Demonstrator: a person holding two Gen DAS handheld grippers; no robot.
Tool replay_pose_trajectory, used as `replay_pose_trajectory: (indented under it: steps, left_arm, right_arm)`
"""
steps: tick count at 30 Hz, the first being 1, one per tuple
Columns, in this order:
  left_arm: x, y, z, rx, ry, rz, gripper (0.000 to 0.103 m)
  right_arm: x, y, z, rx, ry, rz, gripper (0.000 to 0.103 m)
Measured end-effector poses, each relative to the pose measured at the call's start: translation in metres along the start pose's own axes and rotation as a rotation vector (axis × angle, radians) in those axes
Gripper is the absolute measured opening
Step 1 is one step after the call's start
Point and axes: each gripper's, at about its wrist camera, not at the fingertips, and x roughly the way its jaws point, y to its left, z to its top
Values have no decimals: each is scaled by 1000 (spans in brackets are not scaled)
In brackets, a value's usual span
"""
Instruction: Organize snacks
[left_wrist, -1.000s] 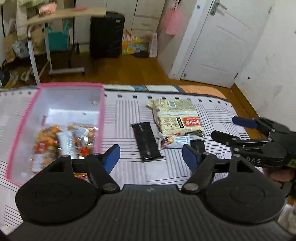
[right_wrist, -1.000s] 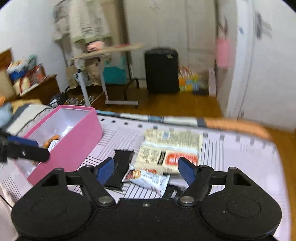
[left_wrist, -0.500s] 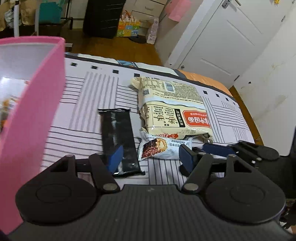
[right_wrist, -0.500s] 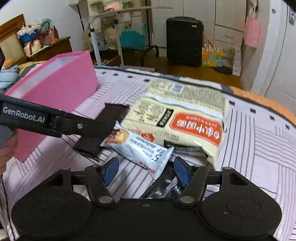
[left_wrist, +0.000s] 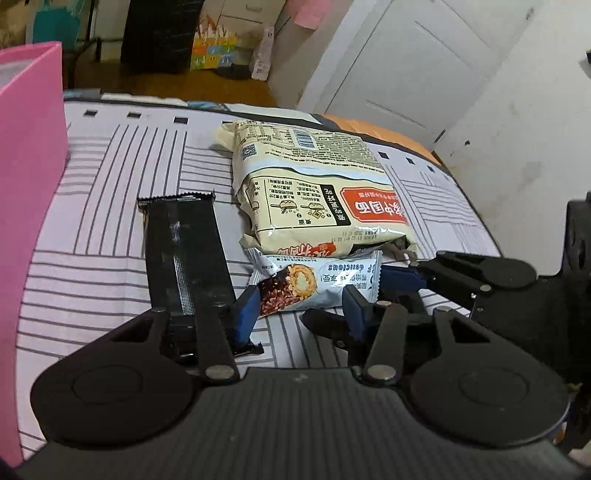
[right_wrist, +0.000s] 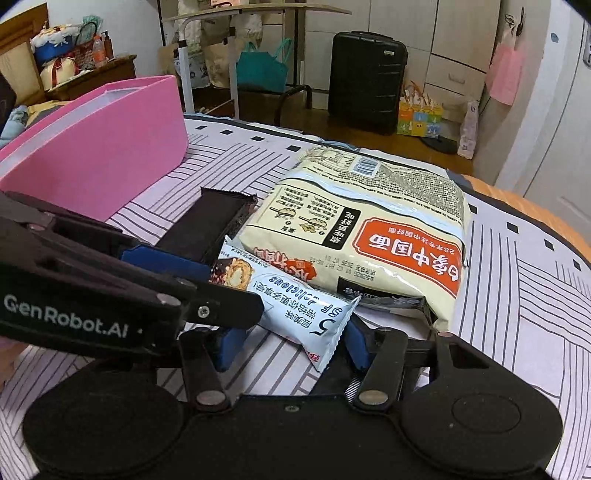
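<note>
A small light-blue snack bar (left_wrist: 317, 282) lies on the striped bedspread, leaning on a big cream noodle pack (left_wrist: 314, 195). A black wrapper (left_wrist: 184, 251) lies to its left. My left gripper (left_wrist: 299, 308) is open, its fingers on either side of the bar's near edge. My right gripper (right_wrist: 291, 345) is open around the bar's (right_wrist: 295, 306) other end, with a second black wrapper (right_wrist: 388, 302) under it. The left gripper's fingers (right_wrist: 166, 262) cross the right wrist view. The pink box (right_wrist: 96, 151) stands at the left.
The bed edge falls off to a wooden floor beyond the noodle pack. A black suitcase (right_wrist: 365, 81), a side table (right_wrist: 236, 48) and a white door (left_wrist: 406, 70) stand behind. The pink box wall (left_wrist: 26, 184) is close on the left.
Both grippers have moved down and forward from above the bed to the snack bar. The pink box has slid out to the left of the view. Both grippers have narrowed but stay open.
</note>
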Motion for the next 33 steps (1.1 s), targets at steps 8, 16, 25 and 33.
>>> replay_pose_trajectory:
  steps: [8,16,25,33]
  left_arm:
    - [-15,2,4,-95,50,-87,51]
    - [-42,3,1,-147,55,-98,51]
    - [-82,10,-8,-201,74,-150,51]
    - [-133,7,-21,-201,57,-152,53]
  right_arm:
    - [-19,6,9,45,3,19,73]
    - [-38,24,19,60,33,29,72]
    - [-74,57,24,54,28,12,70]
    - [-114,91,16,70,-30,49,68]
